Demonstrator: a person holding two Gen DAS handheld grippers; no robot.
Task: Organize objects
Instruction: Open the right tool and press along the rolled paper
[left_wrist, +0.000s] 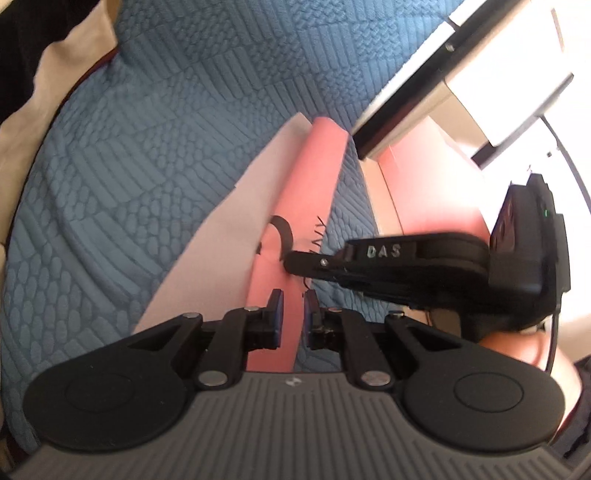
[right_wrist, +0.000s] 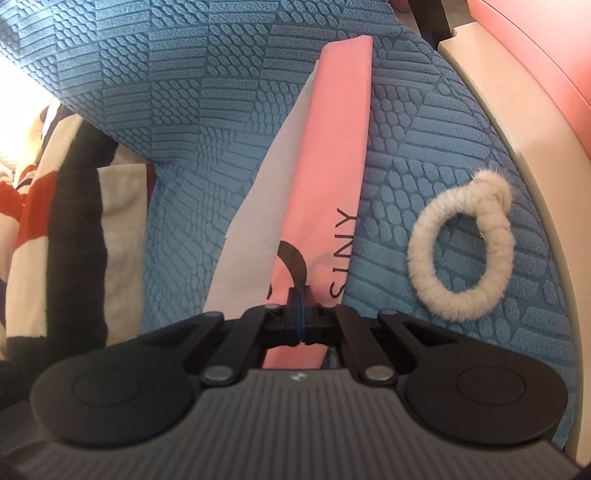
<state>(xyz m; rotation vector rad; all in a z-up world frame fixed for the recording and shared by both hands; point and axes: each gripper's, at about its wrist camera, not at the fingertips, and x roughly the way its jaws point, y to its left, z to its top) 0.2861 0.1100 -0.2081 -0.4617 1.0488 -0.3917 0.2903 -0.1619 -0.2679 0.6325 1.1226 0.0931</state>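
Observation:
A long pink cloth pouch (left_wrist: 314, 192) with black print and a pale lining lies on the blue textured bedspread (left_wrist: 147, 147). My left gripper (left_wrist: 293, 306) is open, its pads on either side of the pouch's near end. My right gripper (left_wrist: 295, 260) comes in from the right in the left wrist view. In the right wrist view the right gripper (right_wrist: 298, 295) is shut on the near part of the pouch (right_wrist: 332, 147). A white fluffy hair tie (right_wrist: 461, 247) lies on the bedspread to the right of the pouch.
A cream bed frame edge (right_wrist: 517, 147) and a pink surface (right_wrist: 546, 48) run along the right. A red, black and white striped blanket (right_wrist: 55, 221) lies at the left. A white and black piece of furniture (left_wrist: 461, 74) stands at the upper right.

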